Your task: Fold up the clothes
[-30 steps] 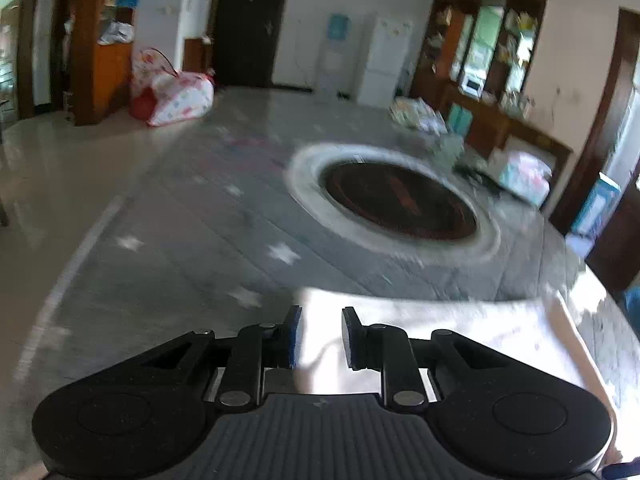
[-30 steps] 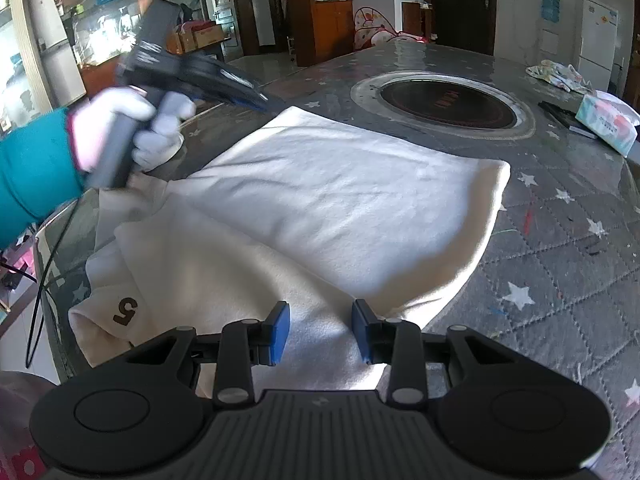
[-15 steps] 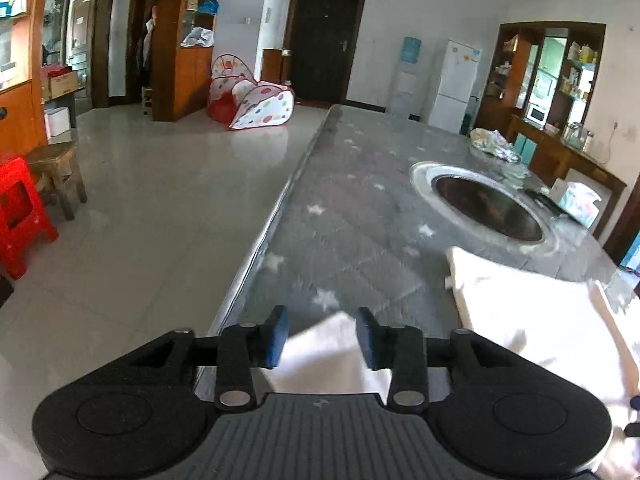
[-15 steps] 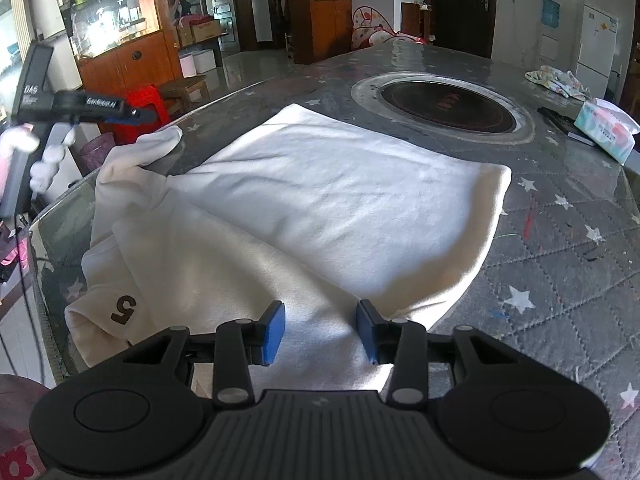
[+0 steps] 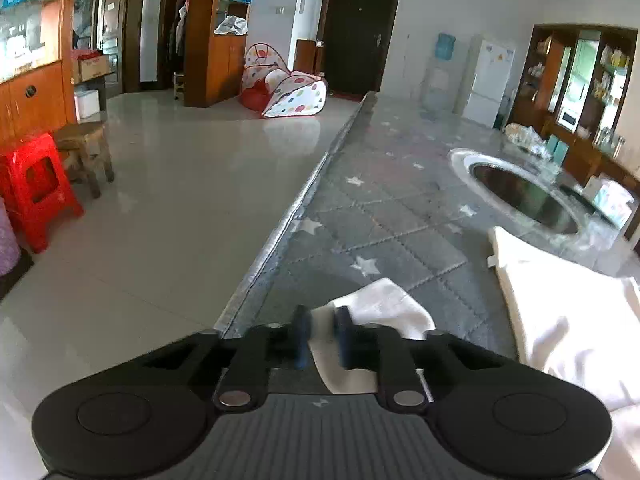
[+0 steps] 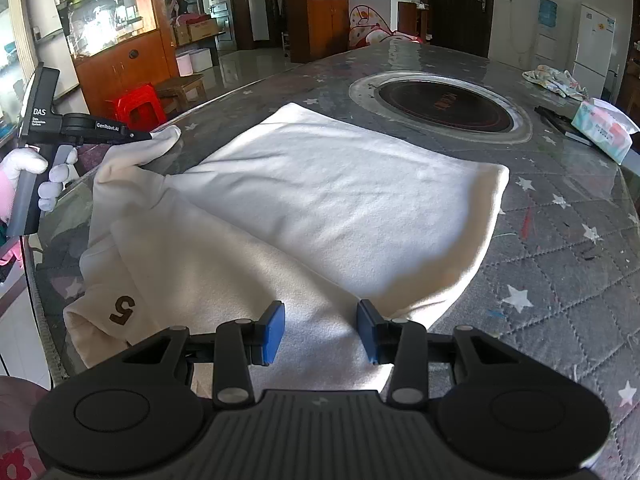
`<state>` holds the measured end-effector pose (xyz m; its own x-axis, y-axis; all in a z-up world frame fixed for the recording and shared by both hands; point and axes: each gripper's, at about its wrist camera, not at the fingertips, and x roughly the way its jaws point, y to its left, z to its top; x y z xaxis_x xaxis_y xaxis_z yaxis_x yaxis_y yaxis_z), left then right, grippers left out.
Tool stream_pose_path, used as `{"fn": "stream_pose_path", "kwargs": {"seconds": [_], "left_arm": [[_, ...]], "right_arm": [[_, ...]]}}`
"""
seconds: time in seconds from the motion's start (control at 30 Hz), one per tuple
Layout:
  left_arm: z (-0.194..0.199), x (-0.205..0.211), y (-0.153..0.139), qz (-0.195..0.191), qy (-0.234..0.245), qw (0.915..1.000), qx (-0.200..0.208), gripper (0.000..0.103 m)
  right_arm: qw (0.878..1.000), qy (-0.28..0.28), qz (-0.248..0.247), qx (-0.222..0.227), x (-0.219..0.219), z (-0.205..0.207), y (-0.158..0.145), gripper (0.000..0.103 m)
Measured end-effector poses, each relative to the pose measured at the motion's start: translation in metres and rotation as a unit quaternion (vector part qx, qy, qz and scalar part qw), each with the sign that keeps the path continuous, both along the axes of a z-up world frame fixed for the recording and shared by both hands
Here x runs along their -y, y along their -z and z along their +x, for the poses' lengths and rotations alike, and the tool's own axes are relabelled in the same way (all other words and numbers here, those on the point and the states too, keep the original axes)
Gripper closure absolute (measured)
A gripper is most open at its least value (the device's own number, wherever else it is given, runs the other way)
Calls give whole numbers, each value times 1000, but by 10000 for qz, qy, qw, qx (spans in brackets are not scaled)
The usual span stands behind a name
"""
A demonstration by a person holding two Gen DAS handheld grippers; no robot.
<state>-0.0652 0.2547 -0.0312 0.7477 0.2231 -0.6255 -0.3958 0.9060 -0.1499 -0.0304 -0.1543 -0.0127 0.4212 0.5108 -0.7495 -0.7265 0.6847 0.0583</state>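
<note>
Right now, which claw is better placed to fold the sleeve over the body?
Left. The left claw is shut on the sleeve end of the cream sweatshirt, so it can likely carry it across. The right claw is open over the near edge, gripping nothing.

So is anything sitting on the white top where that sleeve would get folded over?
Nothing visible. The left tool pinches the sleeve, and the cream garment beside it lies bare. The tissue pack sits well off across the table.
</note>
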Motion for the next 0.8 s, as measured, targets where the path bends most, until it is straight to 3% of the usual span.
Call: {"fn": "stream_pose_path", "kwargs": {"seconds": [0.3,0.63,0.8], "left_arm": [[-52,-31,-31,101,-591,9953,755,98],[-68,-53,-4,-277,-903,9951,279,98],[-75,-39,-27,-236,-683,9953,640,98]], "right_arm": [[10000,8,-29,20,0,-1,0,63],[9999,18,-84,53,-3,-1,0,63],[9999,23,-75,146,-4,-4,-5,63]]}}
